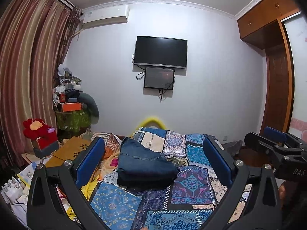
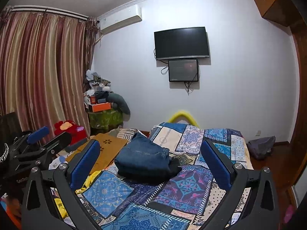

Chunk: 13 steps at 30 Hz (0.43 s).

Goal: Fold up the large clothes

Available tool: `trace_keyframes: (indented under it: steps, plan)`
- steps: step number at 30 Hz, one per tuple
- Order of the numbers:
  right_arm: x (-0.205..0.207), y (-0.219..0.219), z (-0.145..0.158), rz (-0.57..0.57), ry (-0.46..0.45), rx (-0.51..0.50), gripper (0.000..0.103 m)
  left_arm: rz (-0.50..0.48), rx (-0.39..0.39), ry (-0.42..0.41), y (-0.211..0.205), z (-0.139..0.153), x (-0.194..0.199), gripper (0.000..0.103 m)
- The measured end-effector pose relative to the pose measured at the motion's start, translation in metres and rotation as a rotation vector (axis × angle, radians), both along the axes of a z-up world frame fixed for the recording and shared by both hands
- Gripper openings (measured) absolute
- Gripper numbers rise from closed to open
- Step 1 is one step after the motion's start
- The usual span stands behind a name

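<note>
Both grippers are held above the near part of the bed (image 1: 191,149), level and pointed toward the far wall. The left gripper (image 1: 153,161) stands wide open with nothing between its blue pads (image 1: 90,161). The right gripper (image 2: 151,163) is likewise wide open and empty. In the left wrist view the right gripper appears at the right edge, apart from the left one.

The jeans (image 1: 142,164) lie on the patchwork bedspread (image 1: 119,203), already gathered into a compact folded bundle, sitting ahead of both grippers and touched by neither. From the look of it the folding is largely or wholly done.

Risks noted:

1. The bundle looks thick and slightly puffed, its top layer rising toward the far end. Denim is stiff; in my judgement the upper layers may spring open if nudged or lifted by one edge only.
2. A grasp taken on the top layer alone would likely peel the fold apart rather than move the whole stack.
3. The bedspread is loose and rumpled. A low approach could catch it with a pad and drag the bundle askew.
4. The jeans sit toward the left side of the bed, near the tan board (image 2: 109,147) and clutter beside it. A push leftward could slide them off the edge.
5. A dark patch under the bundle's right corner (image 2: 175,165) cannot be identified.
</note>
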State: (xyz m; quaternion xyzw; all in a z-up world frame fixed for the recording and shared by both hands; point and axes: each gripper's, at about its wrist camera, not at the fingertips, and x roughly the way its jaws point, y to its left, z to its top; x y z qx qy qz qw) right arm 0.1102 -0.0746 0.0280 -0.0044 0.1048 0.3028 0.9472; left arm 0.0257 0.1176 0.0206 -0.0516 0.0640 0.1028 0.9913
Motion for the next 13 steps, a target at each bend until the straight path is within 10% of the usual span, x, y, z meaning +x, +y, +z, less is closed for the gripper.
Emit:
trace_keyframes:
  steps: [13]
  plan:
    - [0.0036, -0.0027, -0.0017, -0.007, 0.004, 0.001, 0.103, -0.016, -0.001, 0.010, -0.0040, -0.0053, 0.0048, 0.103]
